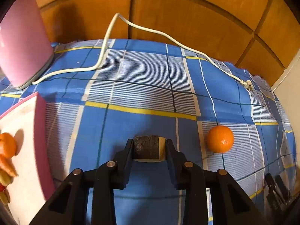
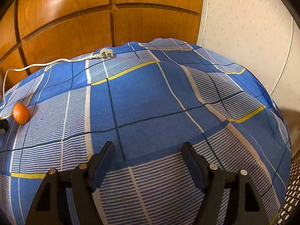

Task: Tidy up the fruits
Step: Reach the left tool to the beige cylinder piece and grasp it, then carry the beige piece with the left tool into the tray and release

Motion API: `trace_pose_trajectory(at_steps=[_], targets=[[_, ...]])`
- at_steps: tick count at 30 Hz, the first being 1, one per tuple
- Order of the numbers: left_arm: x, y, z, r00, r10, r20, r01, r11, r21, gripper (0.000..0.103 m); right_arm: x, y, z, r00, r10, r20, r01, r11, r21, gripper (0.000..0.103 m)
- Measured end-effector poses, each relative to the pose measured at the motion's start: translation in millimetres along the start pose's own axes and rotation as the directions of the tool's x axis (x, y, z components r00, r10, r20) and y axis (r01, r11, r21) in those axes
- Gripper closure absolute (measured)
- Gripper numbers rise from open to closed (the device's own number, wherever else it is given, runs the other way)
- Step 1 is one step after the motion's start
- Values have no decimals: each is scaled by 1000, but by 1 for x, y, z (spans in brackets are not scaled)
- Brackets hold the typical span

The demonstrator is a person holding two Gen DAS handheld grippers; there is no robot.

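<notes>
Clamped between the jaws of the left gripper [image 1: 149, 148] is a dark-skinned fruit piece [image 1: 148, 147], just left of the orange [image 1: 220, 139] on the blue checked cloth [image 1: 146, 86], while the right gripper [image 2: 148, 154], well right of that orange, is held agape and empty.

A blue plaid cloth [image 1: 142, 86] is covering the table, w/ a white cord [image 1: 150, 31] trailing across its far side and its plug [image 2: 106, 53] lying near the back edge. A pink appliance [image 1: 22, 43] is sitting at far left, wood cabinet doors [image 1: 187, 13] are standing behind, and a pale wall [image 2: 243, 28] is showing at right.
</notes>
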State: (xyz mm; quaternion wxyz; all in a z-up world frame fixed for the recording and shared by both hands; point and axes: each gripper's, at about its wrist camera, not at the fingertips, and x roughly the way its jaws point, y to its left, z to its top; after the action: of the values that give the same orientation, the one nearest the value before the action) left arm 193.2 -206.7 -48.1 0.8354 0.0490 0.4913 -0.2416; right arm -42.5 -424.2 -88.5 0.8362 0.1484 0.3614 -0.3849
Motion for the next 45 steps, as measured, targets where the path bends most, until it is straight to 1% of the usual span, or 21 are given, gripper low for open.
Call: trace_pose_trajectory(at_steps=[3,9,13,16,21,24,27,31,35,39,42,45], targets=[[-14,5,-10,1000,-15,6,15,999,-30,70,0,0,1,1000,0,0,0,1000,0,27],[-52,16,-33,998,-52,31,54,997,-54,70,0,0,0,1000,-1,0,1,1000,0,27],[-78,28,-44,995,-67,67,73,994,-85,70,0,0,0,1000,-1,0,1,1000,0,27],[-100,39,-51,992,-63,107,73,993,-97,70,0,0,0,1000,-2,0,2,1000,1,27],[-132,61,-70,987,-39,157,59,991,-120,70,0,1,0,1000,-3,0,3,1000,1,27],[-147,82,-84,985,-22,174,51,985,-167,70,0,1,0,1000,-3,0,3,1000,1,27],[-159,106,-97,983,13,183,29,975,-221,70,0,1,0,1000,-3,0,3,1000,1,27],[-165,140,-107,983,55,176,-3,959,-283,70,0,1,0,1000,-4,0,4,1000,1,27],[-166,165,-103,978,103,182,-40,947,-318,69,0,1,0,1000,-4,0,4,1000,0,27],[-160,176,-97,975,134,176,-70,943,-325,68,0,1,0,1000,-4,0,4,1000,1,27],[-160,181,-99,972,143,184,-72,936,-345,63,0,1,0,1000,-4,0,4,1000,1,27],[-161,180,-104,969,170,178,-97,929,-356,62,0,1,0,1000,-4,0,4,1000,1,27]])
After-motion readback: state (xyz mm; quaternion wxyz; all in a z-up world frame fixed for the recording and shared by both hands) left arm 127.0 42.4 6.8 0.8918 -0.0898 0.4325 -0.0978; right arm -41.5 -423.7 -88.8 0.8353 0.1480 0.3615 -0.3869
